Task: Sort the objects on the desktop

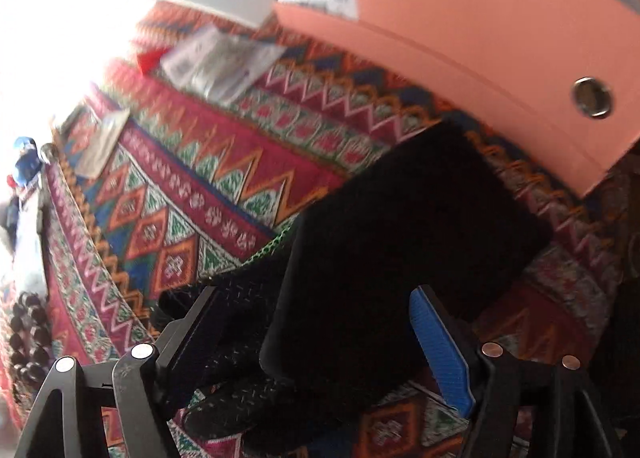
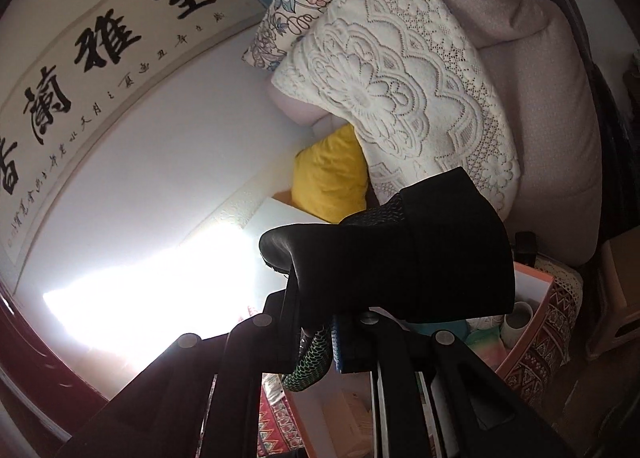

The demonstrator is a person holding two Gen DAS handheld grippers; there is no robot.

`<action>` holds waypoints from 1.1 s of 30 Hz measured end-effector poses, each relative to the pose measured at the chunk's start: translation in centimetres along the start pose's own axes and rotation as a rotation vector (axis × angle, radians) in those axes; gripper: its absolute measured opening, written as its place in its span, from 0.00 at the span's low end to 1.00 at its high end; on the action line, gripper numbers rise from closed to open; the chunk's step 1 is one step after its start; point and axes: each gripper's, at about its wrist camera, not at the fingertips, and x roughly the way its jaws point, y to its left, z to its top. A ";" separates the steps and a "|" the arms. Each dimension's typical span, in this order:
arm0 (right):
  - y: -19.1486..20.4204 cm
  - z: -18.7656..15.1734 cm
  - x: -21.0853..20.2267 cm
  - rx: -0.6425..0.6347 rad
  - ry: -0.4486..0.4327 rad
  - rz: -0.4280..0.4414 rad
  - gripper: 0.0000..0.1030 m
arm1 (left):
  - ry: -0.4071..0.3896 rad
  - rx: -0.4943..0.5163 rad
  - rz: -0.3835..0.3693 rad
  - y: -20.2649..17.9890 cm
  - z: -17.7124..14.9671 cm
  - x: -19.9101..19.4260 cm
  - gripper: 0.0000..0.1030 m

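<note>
Black glove [image 2: 404, 258], apparently mesh-backed, held aloft; another black item [image 1: 400, 242] on patterned cloth

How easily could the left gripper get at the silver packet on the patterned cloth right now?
Probably not easily. A black fabric item fills the space between the left gripper's jaws and lies ahead of them. The silver packet sits farther across the patterned cloth.

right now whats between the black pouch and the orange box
Only a bare strip of the patterned cloth lies between the black pouch and the orange box. The left wrist view shows it.
</note>
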 end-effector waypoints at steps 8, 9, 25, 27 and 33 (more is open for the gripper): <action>2.0 -0.7 1.4 -0.036 0.011 -0.005 0.13 | -0.079 -0.311 -0.219 3.7 -1.7 -1.3 0.16; 2.2 -0.8 1.6 -0.039 0.014 -0.009 0.13 | -0.104 -0.317 -0.221 3.4 -1.7 -2.4 0.16; 2.4 -1.6 2.1 -0.111 0.000 -0.088 0.16 | -0.556 -0.242 -0.251 -2.3 13.9 -19.8 0.32; 2.1 -1.8 3.6 -0.129 0.041 -0.104 0.23 | -0.464 -0.285 -0.270 -2.9 17.2 -16.8 0.70; -2.1 -3.8 9.4 -0.067 0.297 -0.347 0.91 | -0.390 -0.366 -0.265 -4.1 16.2 -13.7 0.79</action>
